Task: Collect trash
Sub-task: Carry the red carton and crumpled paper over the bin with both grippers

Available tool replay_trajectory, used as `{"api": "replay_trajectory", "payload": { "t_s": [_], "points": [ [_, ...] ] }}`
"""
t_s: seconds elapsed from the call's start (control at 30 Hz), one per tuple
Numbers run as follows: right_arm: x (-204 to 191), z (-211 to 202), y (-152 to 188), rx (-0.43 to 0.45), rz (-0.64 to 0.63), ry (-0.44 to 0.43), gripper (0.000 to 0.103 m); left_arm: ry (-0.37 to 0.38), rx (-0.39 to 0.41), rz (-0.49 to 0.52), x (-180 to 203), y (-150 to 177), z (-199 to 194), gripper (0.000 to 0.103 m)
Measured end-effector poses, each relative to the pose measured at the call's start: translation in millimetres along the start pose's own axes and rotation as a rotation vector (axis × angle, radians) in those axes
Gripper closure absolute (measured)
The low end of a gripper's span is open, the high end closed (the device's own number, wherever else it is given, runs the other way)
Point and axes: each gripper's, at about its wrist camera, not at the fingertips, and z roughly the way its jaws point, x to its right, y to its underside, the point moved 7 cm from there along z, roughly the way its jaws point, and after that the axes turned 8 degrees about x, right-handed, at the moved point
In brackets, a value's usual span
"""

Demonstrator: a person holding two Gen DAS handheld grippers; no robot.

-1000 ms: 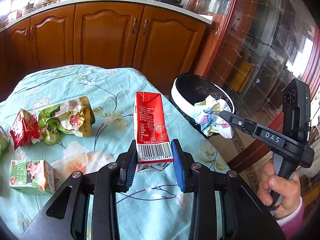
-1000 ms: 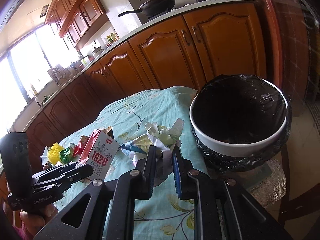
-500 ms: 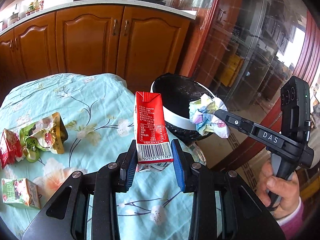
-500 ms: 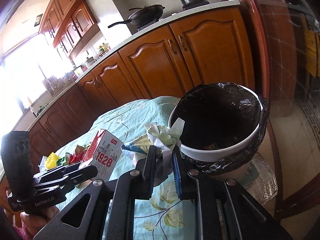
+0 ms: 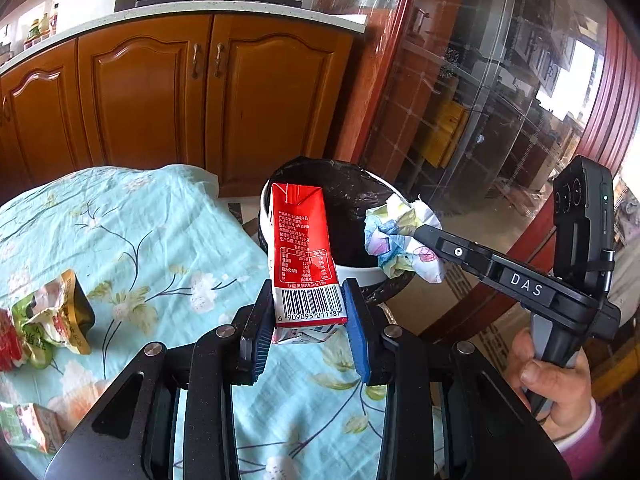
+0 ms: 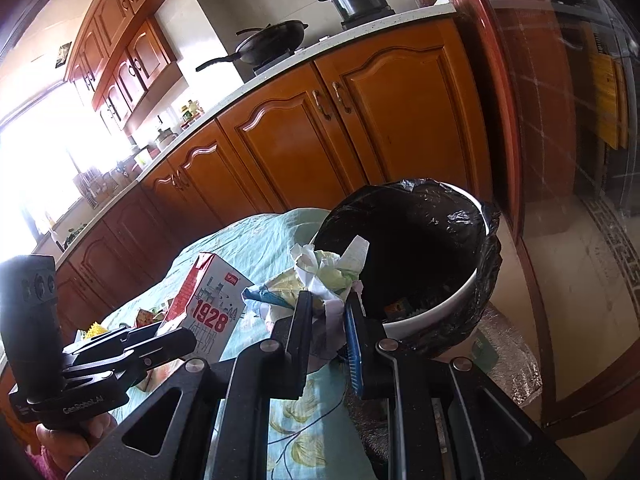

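Observation:
My left gripper (image 5: 306, 322) is shut on a red milk carton (image 5: 302, 248), held upright in front of the white bin with a black liner (image 5: 360, 276). My right gripper (image 6: 328, 320) is shut on a crumpled printed paper wad (image 6: 324, 276), at the near rim of the bin (image 6: 436, 308). In the left wrist view the wad (image 5: 400, 236) hangs over the bin's right rim. In the right wrist view the carton (image 6: 208, 304) shows its white "1928" face at the left.
A floral teal cloth covers the table (image 5: 140, 232). Green and red snack wrappers (image 5: 52, 320) and a small green carton (image 5: 28, 428) lie at its left. Wooden cabinets (image 5: 180, 92) stand behind, a glass partition (image 5: 500, 100) at the right.
Both grippers have moved toward the bin with their loads. The bin is now larger and closer in both views, and the wad has reached its rim.

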Motion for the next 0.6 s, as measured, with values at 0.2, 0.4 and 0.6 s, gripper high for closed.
{"api": "replay_trajectory", "payload": {
  "t_s": [0.2, 0.4, 0.6],
  "points": [
    [11.0, 3.0, -9.1, 0.009, 0.002, 0.017, 0.087, 0.018, -0.01, 0.013, 10.2, -13.1, 16.6, 0.072],
    [21.9, 8.9, -18.2, 0.011, -0.002, 0.045, 0.087, 0.033, -0.028, 0.024, 16.1, -26.1, 37.1, 0.072],
    [34.1, 19.6, -26.6, -0.006, -0.004, 0.075, 0.087, 0.032, -0.056, 0.033, 18.8, -38.6, 64.2, 0.072]
  ]
}}
